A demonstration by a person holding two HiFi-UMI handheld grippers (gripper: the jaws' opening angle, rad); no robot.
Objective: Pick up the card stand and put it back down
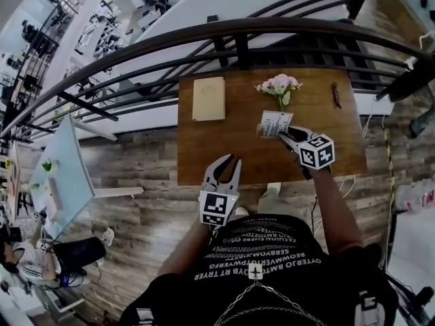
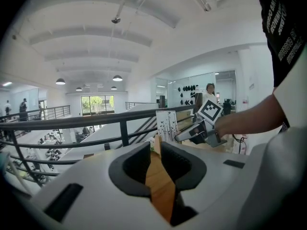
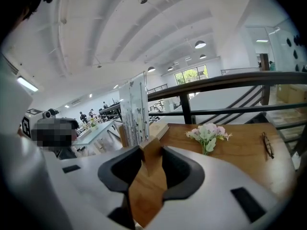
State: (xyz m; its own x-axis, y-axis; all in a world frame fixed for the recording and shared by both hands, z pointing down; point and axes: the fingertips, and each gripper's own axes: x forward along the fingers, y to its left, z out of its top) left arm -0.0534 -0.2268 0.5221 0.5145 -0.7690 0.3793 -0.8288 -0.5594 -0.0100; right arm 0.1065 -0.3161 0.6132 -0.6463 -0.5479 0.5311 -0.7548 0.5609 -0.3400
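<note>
A dark metal railing [image 1: 238,29] curved along the far side of a wooden desk [image 1: 204,148], seen from above, with an open hall below it.

The left claw [image 1: 231,160] hung over the desk's near edge, left of its middle. Its jaws stood apart with nothing between them; in the left gripper view [image 2: 156,152] only the desk top [image 2: 160,186] showed through the gap.

The right claw [image 1: 282,136] reached in from the near right and pointed toward the desk's middle. In the right gripper view [image 3: 152,150] its jaws were clamped on one end of the stand's wooden base. The left gripper view also showed this claw [image 2: 180,137] at the foot of the card.

A cream book [image 1: 209,98] lay flat near the far left corner, also in the right gripper view [image 3: 158,128].

A small bunch of pale pink flowers [image 1: 280,87] lay by the far edge, right of its middle [image 3: 207,134].

The stand [image 1: 274,124] (a wooden base with a printed card upright in it) was right of the desk's centre, just on the near side of the flowers. The card rose tall at the left of the right gripper view [image 3: 134,109] and pale against the railing in the left one [image 2: 167,125]. No view showed whether the base touched the desk.

Dark glasses [image 1: 336,95] lay near the far right corner [image 3: 266,145].
</note>
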